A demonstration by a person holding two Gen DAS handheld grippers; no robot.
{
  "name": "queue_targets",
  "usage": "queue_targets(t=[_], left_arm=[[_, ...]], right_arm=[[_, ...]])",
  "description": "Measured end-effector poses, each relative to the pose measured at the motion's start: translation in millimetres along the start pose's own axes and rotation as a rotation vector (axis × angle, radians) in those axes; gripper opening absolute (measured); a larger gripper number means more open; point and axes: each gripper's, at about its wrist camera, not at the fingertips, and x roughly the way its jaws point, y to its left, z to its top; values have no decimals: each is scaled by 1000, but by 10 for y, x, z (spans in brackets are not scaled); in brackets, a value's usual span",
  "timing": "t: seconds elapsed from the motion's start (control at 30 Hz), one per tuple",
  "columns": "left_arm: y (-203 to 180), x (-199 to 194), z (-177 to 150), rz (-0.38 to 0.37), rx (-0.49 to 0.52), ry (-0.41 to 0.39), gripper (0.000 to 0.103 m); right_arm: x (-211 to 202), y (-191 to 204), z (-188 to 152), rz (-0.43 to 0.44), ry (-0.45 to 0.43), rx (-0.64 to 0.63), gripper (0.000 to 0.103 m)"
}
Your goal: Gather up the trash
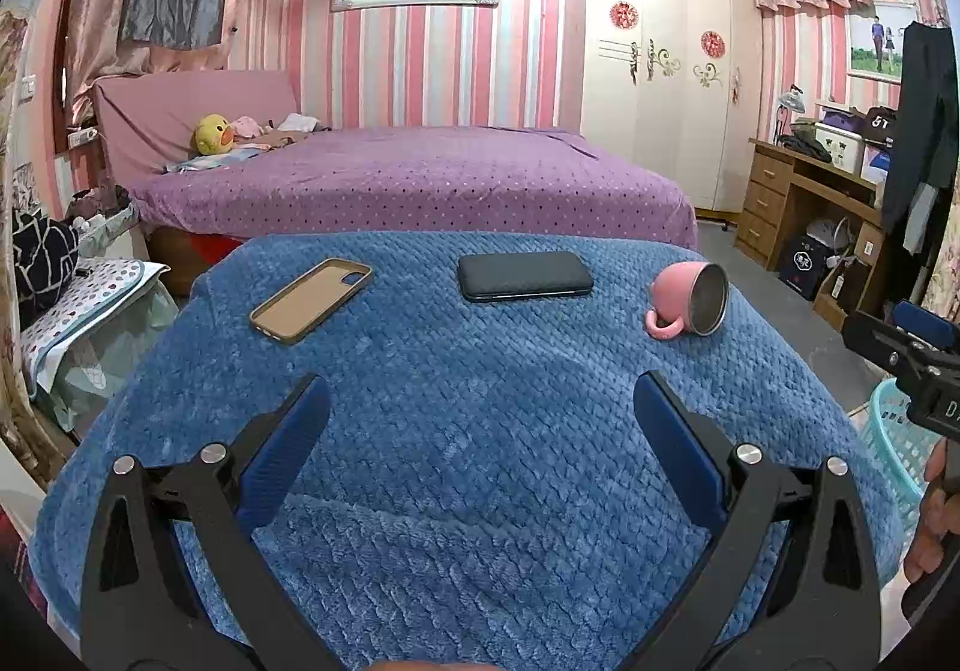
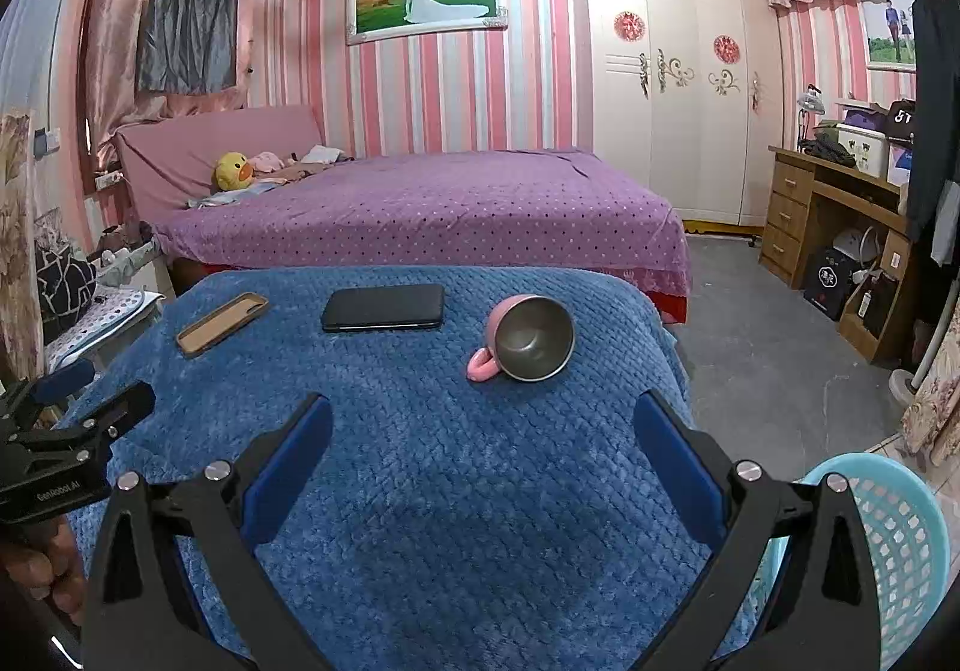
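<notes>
A blue blanket covers a table (image 1: 480, 431) (image 2: 420, 461). On its far side lie a tan phone case (image 1: 310, 298) (image 2: 222, 323), a black phone (image 1: 525, 276) (image 2: 384, 307), and a pink mug on its side (image 1: 690, 306) (image 2: 528, 338), its metal inside facing right. My left gripper (image 1: 480, 407) is open and empty above the near blanket. My right gripper (image 2: 483, 425) is open and empty, nearer the mug. A light blue plastic basket (image 2: 888, 545) (image 1: 894, 431) stands at the table's right.
A purple bed (image 1: 408, 179) lies beyond the table, with a yellow duck toy (image 1: 213, 134). A white wardrobe (image 1: 660, 71) and a wooden desk (image 1: 804, 209) stand right. Cluttered bags and a stool (image 1: 84, 311) stand left.
</notes>
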Motion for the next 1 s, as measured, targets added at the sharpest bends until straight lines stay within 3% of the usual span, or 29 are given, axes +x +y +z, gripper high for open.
queue_targets(t=[1.0], left_arm=[[30,40,-18,13,-15,16,98]], right_arm=[[4,55,-5,3,1,-25,98]])
